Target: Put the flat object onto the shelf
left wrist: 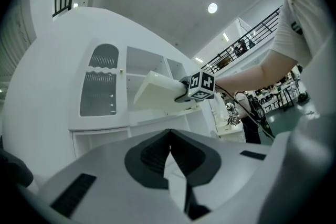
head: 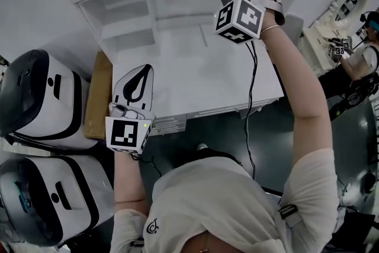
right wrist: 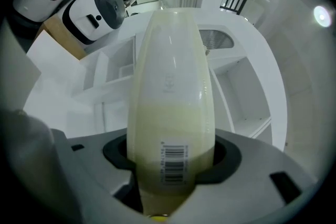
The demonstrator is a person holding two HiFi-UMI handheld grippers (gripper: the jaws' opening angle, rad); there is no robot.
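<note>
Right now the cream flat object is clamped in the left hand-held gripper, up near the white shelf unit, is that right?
No, the right hand-held gripper clamps the cream flat object, up near the white shelf unit. The right gripper view shows it pinched between those jaws; the left hand-held gripper is shut on nothing.

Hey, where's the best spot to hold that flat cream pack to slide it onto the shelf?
On the pack, the barcode end, coming from the side away from the shelf, as the right claw holds it now: it is long, so the free end leads in.
</note>
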